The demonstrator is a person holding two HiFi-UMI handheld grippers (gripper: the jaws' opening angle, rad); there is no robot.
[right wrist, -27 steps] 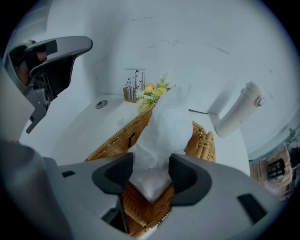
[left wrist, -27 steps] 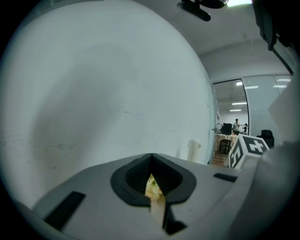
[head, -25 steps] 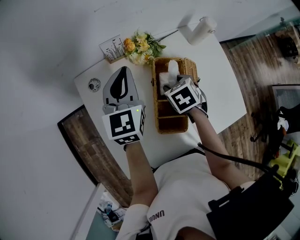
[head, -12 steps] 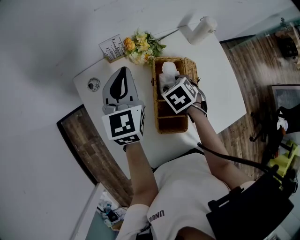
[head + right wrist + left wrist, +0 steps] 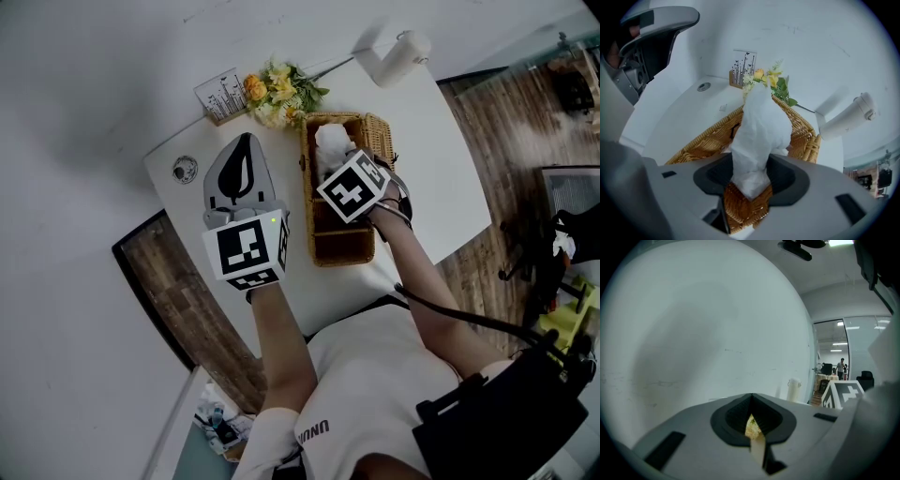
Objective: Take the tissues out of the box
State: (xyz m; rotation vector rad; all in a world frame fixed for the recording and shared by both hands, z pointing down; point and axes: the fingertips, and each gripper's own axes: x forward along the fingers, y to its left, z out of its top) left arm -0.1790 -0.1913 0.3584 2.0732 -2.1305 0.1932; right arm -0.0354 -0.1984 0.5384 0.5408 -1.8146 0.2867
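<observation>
A white tissue (image 5: 757,126) stands up out of the woven wicker box (image 5: 705,138) at the far end of the box (image 5: 342,246); from the head view the tissue (image 5: 330,141) shows just beyond my right gripper's marker cube (image 5: 352,187). My right gripper (image 5: 752,176) points steeply down over the box with the tissue between its jaws. The jaws stand wide and have just been closing; I see no squeeze on the tissue. My left gripper (image 5: 246,141) lies level over the white table, left of the box, its jaws (image 5: 751,399) shut with nothing in them.
Yellow flowers (image 5: 281,92) and a small card stand (image 5: 217,94) sit behind the box. A white cylinder-shaped device (image 5: 398,58) lies at the table's far right corner, and a small round disc (image 5: 185,170) at its left edge. Wood floor surrounds the table (image 5: 427,169).
My right gripper has rolled and shifted slightly left over the box, so the tissue now shows beyond its cube. My left gripper has stayed still.
</observation>
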